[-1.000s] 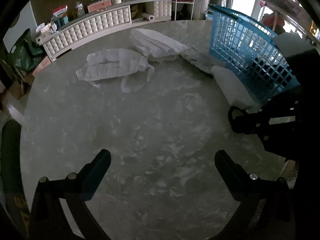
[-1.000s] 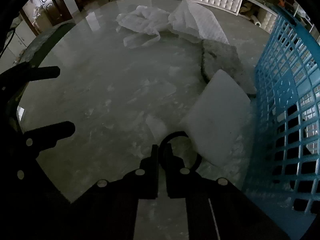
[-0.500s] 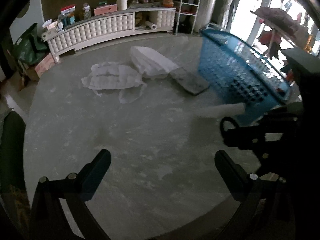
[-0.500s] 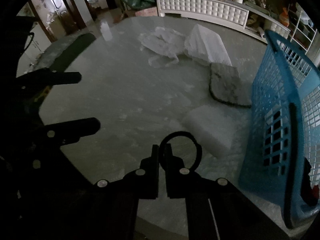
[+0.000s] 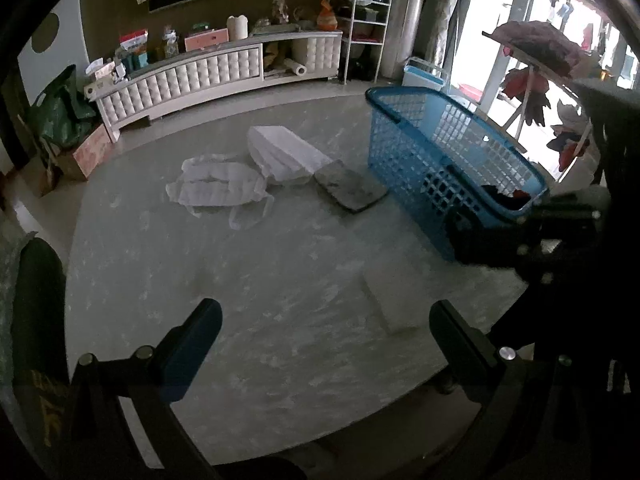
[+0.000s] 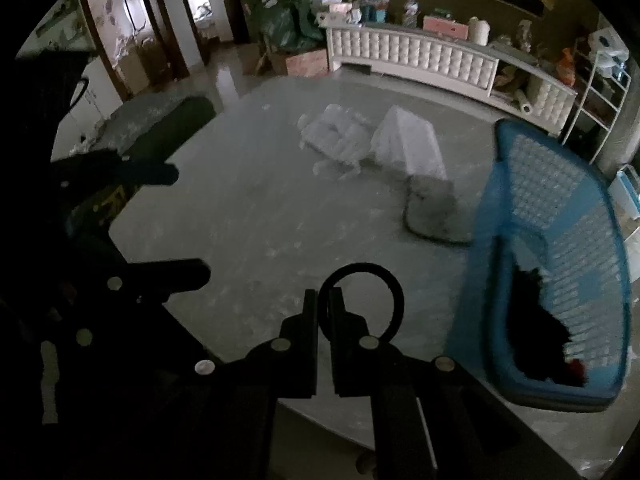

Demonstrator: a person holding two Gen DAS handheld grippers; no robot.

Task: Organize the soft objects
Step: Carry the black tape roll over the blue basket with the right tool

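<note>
Both cameras higher than second ago. White pad (image 5: 394,300) now away from blue basket (image 5: 440,152) wall, probably flat on table (image 5: 240,280), near right edge. Left gripper (image 5: 326,344) gaping, empty. Right gripper (image 6: 324,300) jaws together, nothing visibly pinched. Pad not binned yet.

Basket (image 5: 424,152) blue lattice – cushion (image 5: 350,191) grey – table (image 5: 280,272) grey marbled.
</note>
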